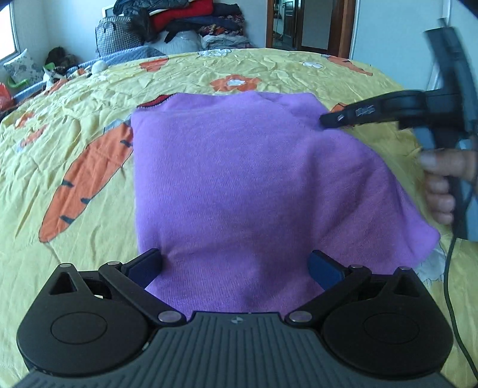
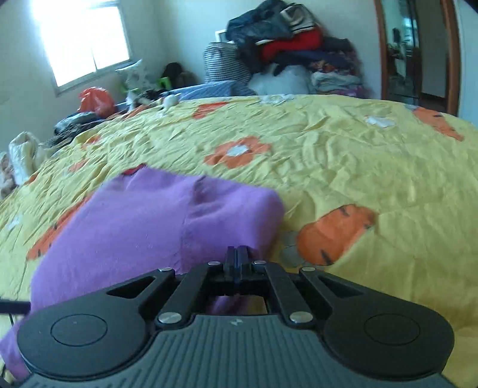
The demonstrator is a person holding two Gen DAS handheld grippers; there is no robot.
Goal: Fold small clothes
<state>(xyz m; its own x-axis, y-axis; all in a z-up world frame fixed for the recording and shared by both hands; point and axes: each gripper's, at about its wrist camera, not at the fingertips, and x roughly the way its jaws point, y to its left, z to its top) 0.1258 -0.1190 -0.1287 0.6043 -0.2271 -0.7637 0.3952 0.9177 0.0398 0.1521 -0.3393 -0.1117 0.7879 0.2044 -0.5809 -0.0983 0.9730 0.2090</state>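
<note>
A purple knit garment (image 1: pixel 239 185) lies on the yellow bedspread (image 1: pixel 74 125), with a bit of red trim at its far left corner. My left gripper (image 1: pixel 236 265) is open, its two fingers spread over the garment's near edge, one at each side. My right gripper (image 2: pixel 237 253) is shut on the garment's right edge (image 2: pixel 209 215) and holds that edge up off the bed. The right gripper also shows in the left wrist view (image 1: pixel 331 121), at the garment's far right corner.
The bedspread (image 2: pixel 358 167) has orange carrot and flower prints. A pile of clothes and bags (image 1: pixel 179 27) stands beyond the far edge of the bed. A doorway (image 1: pixel 298 24) is at the back right, a window (image 2: pixel 80 38) at the back left.
</note>
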